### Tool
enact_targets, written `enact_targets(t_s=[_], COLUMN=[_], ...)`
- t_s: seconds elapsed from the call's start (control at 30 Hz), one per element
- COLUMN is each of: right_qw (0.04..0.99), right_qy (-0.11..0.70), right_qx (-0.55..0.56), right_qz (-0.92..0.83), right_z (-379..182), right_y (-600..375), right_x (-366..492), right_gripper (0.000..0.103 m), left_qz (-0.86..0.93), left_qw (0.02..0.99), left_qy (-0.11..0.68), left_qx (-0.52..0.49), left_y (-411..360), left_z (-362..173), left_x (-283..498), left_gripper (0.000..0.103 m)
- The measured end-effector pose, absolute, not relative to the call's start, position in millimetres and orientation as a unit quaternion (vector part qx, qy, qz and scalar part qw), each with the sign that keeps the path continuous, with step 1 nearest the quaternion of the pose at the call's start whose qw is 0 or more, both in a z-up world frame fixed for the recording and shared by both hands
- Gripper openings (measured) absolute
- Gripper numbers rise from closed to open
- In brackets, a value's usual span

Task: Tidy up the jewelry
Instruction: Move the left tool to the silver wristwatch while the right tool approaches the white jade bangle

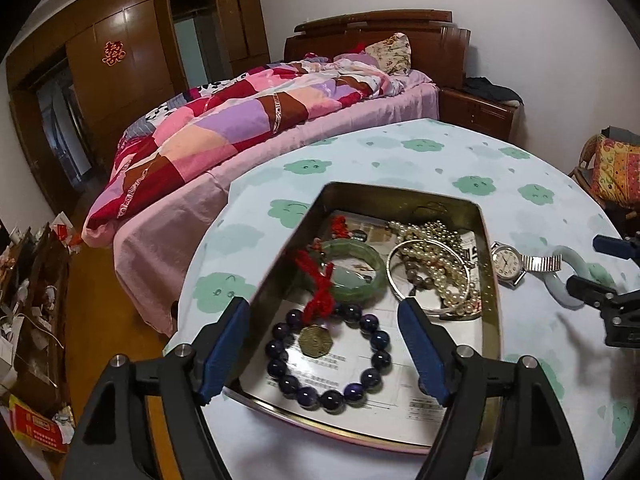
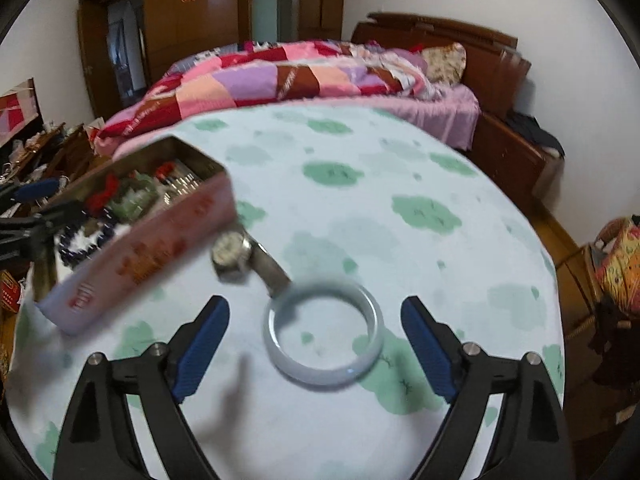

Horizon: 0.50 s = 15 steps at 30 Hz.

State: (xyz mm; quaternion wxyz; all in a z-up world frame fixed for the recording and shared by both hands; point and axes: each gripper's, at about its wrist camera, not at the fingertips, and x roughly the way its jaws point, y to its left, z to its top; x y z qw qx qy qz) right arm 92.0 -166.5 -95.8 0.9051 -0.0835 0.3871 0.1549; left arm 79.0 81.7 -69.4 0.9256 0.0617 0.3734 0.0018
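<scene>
Two hand-held grippers stand spread and empty: the right gripper (image 2: pixel 316 344) brackets the pale blue-white jade bangle (image 2: pixel 323 332) lying flat on the cloud-printed tablecloth (image 2: pixel 420 168), its blue pads clear of the ring, while the left gripper (image 1: pixel 324 344) hovers over the dark purple bead bracelet (image 1: pixel 328 358) inside the open rectangular metal tin (image 1: pixel 490 280). Seemingly the bangle is next to collect, so closing squarely across it comes first; the silver wristwatch (image 2: pixel 230 254) touching it may drag.

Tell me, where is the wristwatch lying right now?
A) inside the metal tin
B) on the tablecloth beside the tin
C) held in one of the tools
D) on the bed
B: the wristwatch lies on the tablecloth just outside the tin, next to the pale bangle, with neither tool touching it.
</scene>
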Motion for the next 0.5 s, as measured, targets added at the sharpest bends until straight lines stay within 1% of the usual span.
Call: enact_targets(t_s=[0.2,0.37,0.4,0.47,0.5], right_qw=[0.893,0.885,0.884,0.879,0.878], right_qy=[0.414,0.434,0.437,0.442,0.444], right_qx=[-0.099,-0.091,-0.086,-0.079,-0.08], right_qz=[0.144,0.139,0.144,0.158,0.159], right_z=[-107,-110,-111,-112,-112], right_y=[-165,-175,-176,-176,-176], right_x=[98,104,104,104,103], right_gripper=[0.09,0.09,0.088,0.077,0.078], left_qz=[0.005,-0.025,-0.032,-0.043,-0.049], left_qw=[0.924,0.929,0.929,0.928,0.927], left_qy=[0.376,0.364,0.361,0.36,0.359], left_qx=[0.065,0.07,0.077,0.089,0.094], left_y=[73,53,46,33,26], left_z=[-70,-61,-60,-58,-58], left_x=[77,72,72,72,73], left_gripper=[0.077,0.076,0.076,0.076,0.076])
